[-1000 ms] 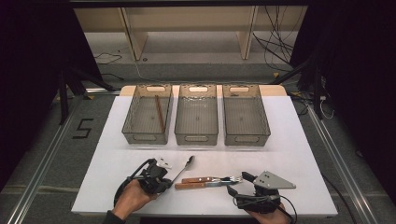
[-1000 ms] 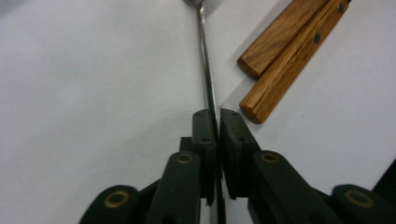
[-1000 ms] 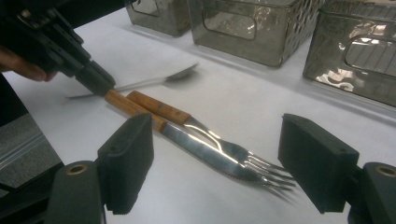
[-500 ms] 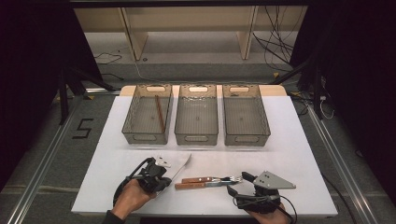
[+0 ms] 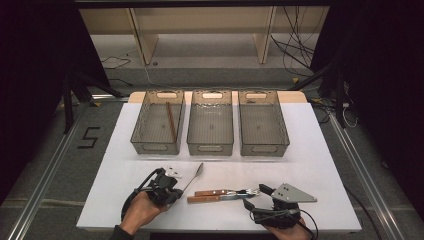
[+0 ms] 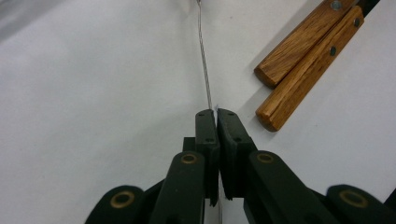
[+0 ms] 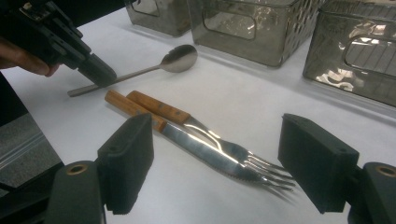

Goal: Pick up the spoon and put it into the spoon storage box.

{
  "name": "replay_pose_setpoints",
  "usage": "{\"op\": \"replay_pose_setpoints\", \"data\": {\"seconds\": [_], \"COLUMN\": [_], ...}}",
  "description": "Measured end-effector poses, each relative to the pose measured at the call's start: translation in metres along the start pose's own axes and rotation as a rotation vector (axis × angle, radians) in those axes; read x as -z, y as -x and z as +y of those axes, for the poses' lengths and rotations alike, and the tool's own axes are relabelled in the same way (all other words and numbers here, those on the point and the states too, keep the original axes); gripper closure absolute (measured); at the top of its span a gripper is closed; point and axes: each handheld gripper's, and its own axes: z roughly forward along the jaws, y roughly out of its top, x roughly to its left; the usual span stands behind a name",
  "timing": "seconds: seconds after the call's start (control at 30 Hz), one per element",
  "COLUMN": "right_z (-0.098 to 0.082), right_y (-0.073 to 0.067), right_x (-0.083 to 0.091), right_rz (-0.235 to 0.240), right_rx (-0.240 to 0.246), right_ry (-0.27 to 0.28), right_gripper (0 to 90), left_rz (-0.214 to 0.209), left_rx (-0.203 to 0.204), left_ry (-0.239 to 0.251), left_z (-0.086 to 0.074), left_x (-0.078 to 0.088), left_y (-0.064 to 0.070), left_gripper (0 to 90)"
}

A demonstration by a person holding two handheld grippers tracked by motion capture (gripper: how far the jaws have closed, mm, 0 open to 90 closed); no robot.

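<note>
White tabletop [image 5: 310, 150]: left gripper [image 6: 215, 114] jaws are clamped on the spoon [image 7: 140, 69] handle; right gripper [image 7: 217, 161] jaws stand apart near the fork [image 7: 201, 128].

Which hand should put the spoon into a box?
The left. Its gripper is already shut on the spoon handle, while the right gripper stands open by the fork and knife.

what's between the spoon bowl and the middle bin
Nothing: in the high view, only bare white table separates the spoon bowl from the middle bin. The right gripper view shows the same empty strip.
</note>
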Motion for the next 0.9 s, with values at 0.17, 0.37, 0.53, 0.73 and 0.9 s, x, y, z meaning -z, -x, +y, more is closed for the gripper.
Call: {"op": "replay_pose_setpoints", "data": {"seconds": [0.17,0.37,0.53,0.73,0.9], "right_z": [0.000,0.000,0.000,0.000,0.000], "right_y": [0.000,0.000,0.001,0.000,0.001], "right_x": [0.000,0.000,0.000,0.001,0.001], "right_rz": [0.001,-0.001,0.000,-0.001,-0.001], "right_rx": [0.002,0.001,0.001,0.002,0.000], "right_ry": [0.002,0.001,0.002,0.003,0.005], "right_gripper": [27.4,27.3,27.3,27.4,27.3], "left_rz": [0.003,-0.019,-0.038,-0.059,-0.078], "left_rx": [0.001,0.016,0.024,0.024,0.011], "left_ry": [-0.005,0.005,0.013,0.039,0.083], "left_z": [0.000,-0.001,-0.002,-0.001,0.002], "left_x": [-0.003,-0.003,-0.002,0.004,0.019], "left_y": [0.000,-0.003,-0.006,-0.008,-0.007], "left_gripper": [86.7,88.7,89.1,89.1,89.1]}}
